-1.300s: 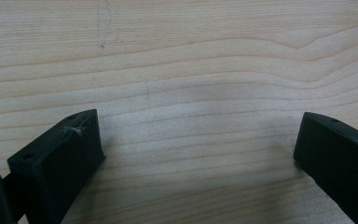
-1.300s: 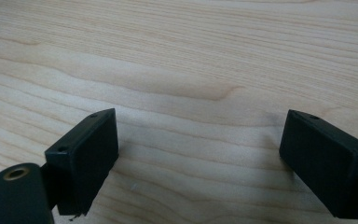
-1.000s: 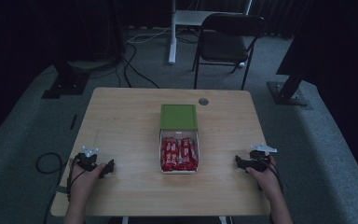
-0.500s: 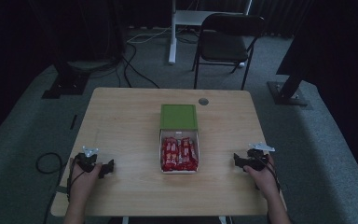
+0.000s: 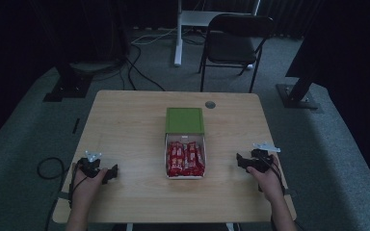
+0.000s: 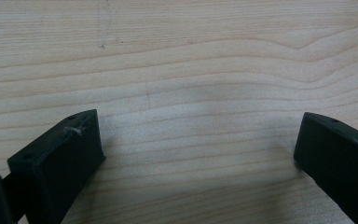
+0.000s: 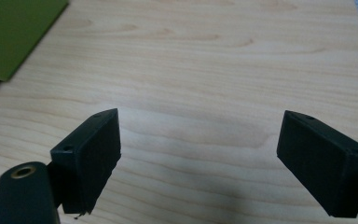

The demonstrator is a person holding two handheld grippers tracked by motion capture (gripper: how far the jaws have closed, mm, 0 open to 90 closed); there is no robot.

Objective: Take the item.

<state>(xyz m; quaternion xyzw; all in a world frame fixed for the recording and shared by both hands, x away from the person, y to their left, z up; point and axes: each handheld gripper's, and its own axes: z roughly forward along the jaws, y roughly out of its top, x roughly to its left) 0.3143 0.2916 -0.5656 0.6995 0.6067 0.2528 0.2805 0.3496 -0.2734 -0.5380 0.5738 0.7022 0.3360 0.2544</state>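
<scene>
At the table's middle lies an open white box point(image 5: 185, 176) packed with several red packets point(image 5: 185, 158). Its green lid point(image 5: 185, 120) stands just behind it, touching its far edge. My left gripper point(image 5: 113, 172) rests low over the wood near the front left, pointing right toward the box. In the left gripper view it point(image 6: 198, 126) is open over bare wood. My right gripper point(image 5: 239, 161) sits at the front right, pointing left at the box. Its jaws point(image 7: 200, 123) stand wide apart with nothing between them, and a corner of the green lid point(image 7: 14, 32) shows at the upper left.
A small round grommet point(image 5: 210, 104) is set in the table point(image 5: 125, 120) behind the lid. A dark folding chair point(image 5: 236, 43) and a white desk leg point(image 5: 178, 33) stand beyond the far edge. Cables point(image 5: 139, 72) and stand bases point(image 5: 67, 89) lie on the grey carpet.
My right gripper has slid a little to the left, toward the box. The left gripper has hardly moved. Both stay open.
</scene>
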